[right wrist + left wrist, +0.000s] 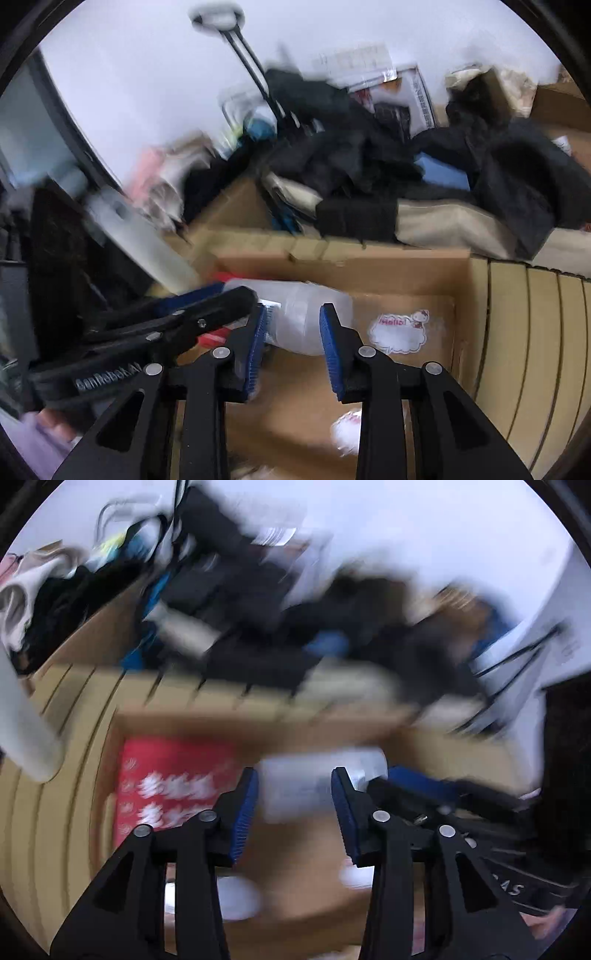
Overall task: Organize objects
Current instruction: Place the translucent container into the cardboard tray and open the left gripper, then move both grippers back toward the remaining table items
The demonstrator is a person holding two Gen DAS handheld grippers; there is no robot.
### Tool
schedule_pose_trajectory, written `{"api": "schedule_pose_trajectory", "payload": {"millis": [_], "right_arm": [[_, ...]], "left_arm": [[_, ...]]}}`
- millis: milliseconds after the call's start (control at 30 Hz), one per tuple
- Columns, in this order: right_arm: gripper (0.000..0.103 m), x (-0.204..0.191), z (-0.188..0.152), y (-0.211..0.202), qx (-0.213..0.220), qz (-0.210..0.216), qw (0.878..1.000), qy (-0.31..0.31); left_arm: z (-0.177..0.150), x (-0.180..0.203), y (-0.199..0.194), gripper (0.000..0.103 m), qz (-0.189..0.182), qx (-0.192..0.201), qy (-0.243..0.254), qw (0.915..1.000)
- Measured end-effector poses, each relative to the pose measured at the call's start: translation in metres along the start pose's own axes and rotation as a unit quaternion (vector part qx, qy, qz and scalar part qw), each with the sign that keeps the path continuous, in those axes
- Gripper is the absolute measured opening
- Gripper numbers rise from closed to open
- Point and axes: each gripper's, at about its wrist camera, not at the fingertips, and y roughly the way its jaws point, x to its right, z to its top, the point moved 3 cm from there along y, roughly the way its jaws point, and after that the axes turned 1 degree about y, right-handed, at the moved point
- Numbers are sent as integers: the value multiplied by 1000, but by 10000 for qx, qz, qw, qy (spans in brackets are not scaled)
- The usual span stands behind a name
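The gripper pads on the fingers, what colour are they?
Blue, ribbed pads on black fingers; clearest in the right wrist view.

Translucent plastic bottle (306, 317); matt cardboard box (406, 266); ribbed blue fingers (330, 354).

Even, bright indoor light; heavy motion blur smears both views (left worse), with fisheye bending at the edges.

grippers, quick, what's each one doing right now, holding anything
Left hand-held gripper: closed on the clear plastic bottle, one end of it.
Right hand-held gripper: closed on the same bottle, the other end.
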Motion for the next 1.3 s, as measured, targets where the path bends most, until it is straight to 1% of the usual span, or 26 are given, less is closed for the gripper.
{"api": "schedule_pose_trajectory", "payload": {"millis": [33,67,100,133,167,200,233,333,400,467,500,533,567,600,633,667,700,733,833,900,967,1000,1067,1167,1233,1300], "right_arm": [[34,5,-5,20,-397,-54,9991,120],[34,9,-13,38,-754,12,9968,259],[34,10,-19,45,-801,175,9961,320],[34,10,-21,46,-752,284,9962,340],[34,11,-23,47,-748,298,9962,332],[34,13,-24,49,-763,229,9963,331],[34,15,-24,50,-777,217,9961,348],[34,16,-22,43,-747,219,9959,457],[34,12,-16,27,-655,242,9967,414],[34,7,-11,9,-576,191,9976,337],[34,5,-9,-2,-534,115,9981,272],[35,5,-8,-12,-501,57,9985,219],[38,2,-7,-22,-476,-38,9988,133],[43,-2,-8,-32,-480,-150,9987,-9],[68,-7,-11,-42,-515,-349,9979,-204],[96,-10,-14,-51,-535,-580,9962,-361],[101,-14,-19,-62,-487,-786,9943,-523],[102,-19,-23,-76,-386,-878,9933,-648],[102,-30,-37,-115,-167,-1009,9917,-785],[102,-39,-50,-144,-15,-1117,9898,-882],[102,-48,-66,-171,152,-1098,9889,-985],[102,-55,-76,-185,265,-1007,9887,-1080],[102,-67,-95,-205,437,-935,9878,-1167],[102,-88,-141,-242,785,-725,9885,-1074],[102,-103,-173,-261,1070,-723,9849,-1152],[102,-114,-204,-275,1376,-664,9812,-1181]], "left_arm": [[-11,-8,22,35,97,-567,27,9983],[-17,-10,26,35,33,-673,63,9977],[-21,-8,16,38,118,-240,349,9990],[-23,-7,13,43,149,-172,504,9985],[-26,-7,13,47,69,-292,588,9978],[-26,-7,14,51,-78,-417,532,9977],[-26,-9,14,51,-135,-465,445,9978],[-25,-11,11,51,78,-557,351,9978],[-23,-11,1,52,91,-559,321,9979],[-21,-6,-20,63,112,-447,355,9983],[-19,-4,-27,78,173,-386,369,9984],[-18,-2,-41,88,308,-278,379,9984],[-18,-1,-56,91,440,-164,390,9981],[-18,1,-68,95,524,-88,410,9977],[-17,2,-77,100,573,-36,418,9975],[-19,4,-90,102,650,44,434,9969],[-21,6,-102,103,744,117,461,9961],[-24,7,-115,103,851,197,482,9950],[-41,14,-158,103,1067,513,538,9915],[-59,24,-192,103,1101,868,687,9877],[-78,34,-217,103,1115,1162,961,9823],[-89,40,-229,103,1140,1285,1109,9789],[-118,51,-254,103,1126,1487,1311,9737],[-160,61,-277,103,1044,1486,1283,9750],[-184,65,-284,103,1140,1512,1248,9739],[-216,65,-296,103,1295,1544,1123,9730]]}}
